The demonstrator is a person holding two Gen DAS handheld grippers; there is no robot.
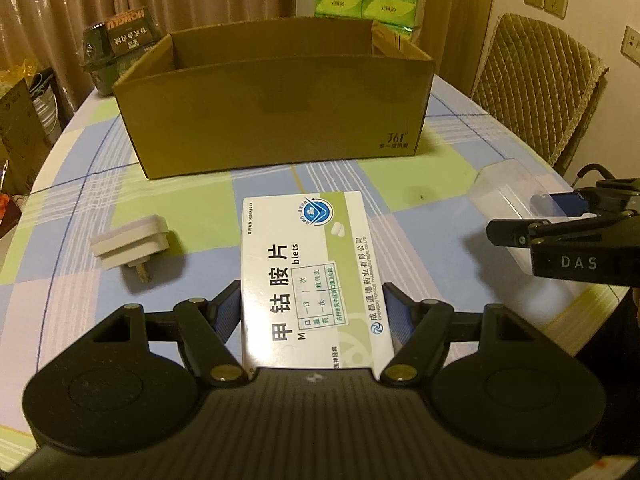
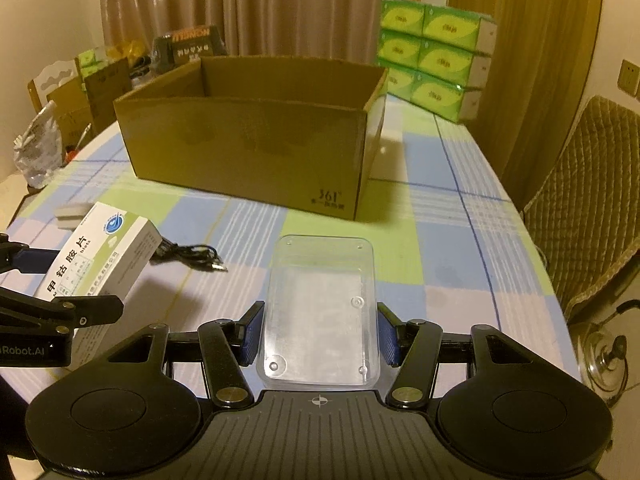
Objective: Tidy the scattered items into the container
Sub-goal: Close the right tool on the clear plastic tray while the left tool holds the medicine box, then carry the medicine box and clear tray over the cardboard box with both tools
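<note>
My left gripper [image 1: 312, 312] is shut on a white medicine box [image 1: 308, 276] with green trim, held above the checked tablecloth; it also shows in the right wrist view [image 2: 100, 260]. My right gripper [image 2: 320, 336] is shut on a clear plastic box [image 2: 320, 308], seen at the right in the left wrist view [image 1: 512, 200]. The open cardboard box [image 1: 276, 116] stands ahead of both, also in the right wrist view [image 2: 252, 148]. A white plug adapter [image 1: 128, 246] lies left of the medicine box. A black cable [image 2: 192, 256] lies on the cloth.
Stacked green tissue packs [image 2: 436, 56] stand behind the cardboard box at the right. A padded chair [image 2: 588, 208] stands by the table's right edge. Dark boxes [image 1: 120, 40] and clutter sit beyond the far left table edge.
</note>
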